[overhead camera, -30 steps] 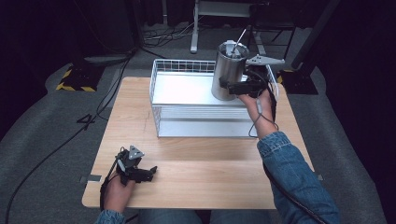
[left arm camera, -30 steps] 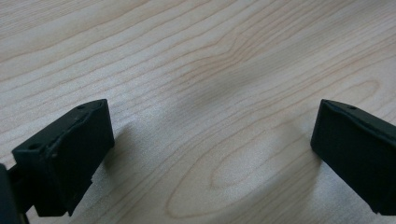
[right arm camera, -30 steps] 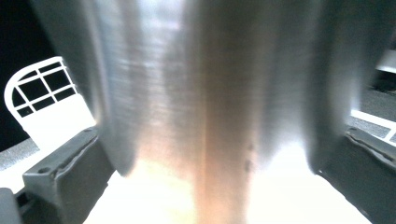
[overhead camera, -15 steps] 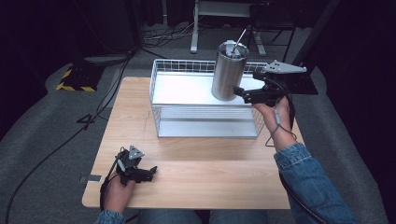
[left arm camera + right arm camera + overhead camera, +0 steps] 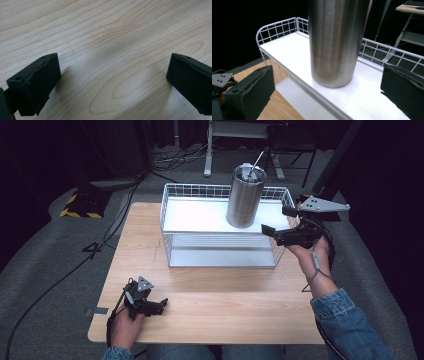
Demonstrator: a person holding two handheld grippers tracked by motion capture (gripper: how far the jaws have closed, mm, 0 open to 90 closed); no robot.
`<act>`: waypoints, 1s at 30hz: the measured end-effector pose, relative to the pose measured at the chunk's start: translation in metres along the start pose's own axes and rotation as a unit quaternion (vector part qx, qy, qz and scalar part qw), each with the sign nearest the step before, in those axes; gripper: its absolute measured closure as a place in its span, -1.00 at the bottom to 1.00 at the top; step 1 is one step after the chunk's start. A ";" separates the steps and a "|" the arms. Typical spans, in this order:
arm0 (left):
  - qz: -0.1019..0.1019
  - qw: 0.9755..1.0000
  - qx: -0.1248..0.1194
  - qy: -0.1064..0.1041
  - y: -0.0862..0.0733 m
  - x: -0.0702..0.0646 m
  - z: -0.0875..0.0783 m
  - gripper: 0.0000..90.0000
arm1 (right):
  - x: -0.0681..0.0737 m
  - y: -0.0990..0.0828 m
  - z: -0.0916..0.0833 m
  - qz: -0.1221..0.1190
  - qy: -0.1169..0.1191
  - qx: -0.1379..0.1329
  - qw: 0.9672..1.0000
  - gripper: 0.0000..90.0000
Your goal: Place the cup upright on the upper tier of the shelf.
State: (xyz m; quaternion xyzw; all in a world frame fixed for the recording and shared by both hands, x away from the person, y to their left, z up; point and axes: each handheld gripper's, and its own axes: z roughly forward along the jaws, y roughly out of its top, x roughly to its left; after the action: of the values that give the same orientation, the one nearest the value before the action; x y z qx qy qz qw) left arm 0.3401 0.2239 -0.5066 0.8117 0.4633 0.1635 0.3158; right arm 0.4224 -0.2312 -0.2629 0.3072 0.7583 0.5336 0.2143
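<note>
While its jaws gape wide, the right gripper holds nothing beside the steel cup.

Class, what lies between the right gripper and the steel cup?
Nothing: in the right gripper view, bare white shelf separates the open right gripper from the cup.

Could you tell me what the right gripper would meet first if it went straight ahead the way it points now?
Most likely the steel cylinder standing on the white rack: it sits centred between the right gripper's open jaws.
</note>
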 end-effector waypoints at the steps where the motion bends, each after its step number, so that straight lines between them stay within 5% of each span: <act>1: 0.000 1.000 0.000 0.000 0.000 0.000 0.000 -1.00 | 0.000 0.000 0.000 0.000 0.000 0.000 1.000 -1.00; 11: -0.003 1.000 -0.003 0.002 0.001 0.000 0.001 -1.00 | 0.004 -0.016 -0.028 -0.007 0.000 0.013 1.000 -1.00; 30: -0.007 1.000 -0.001 0.004 0.002 0.001 0.002 -1.00 | 0.000 -0.067 -0.067 0.013 -0.050 0.047 0.998 -0.87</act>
State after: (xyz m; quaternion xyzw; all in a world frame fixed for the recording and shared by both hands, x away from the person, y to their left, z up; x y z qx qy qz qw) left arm 0.3426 0.2236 -0.5067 0.8078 0.4697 0.1648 0.3158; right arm 0.3628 -0.2925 -0.3036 0.3530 0.7666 0.4843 0.2307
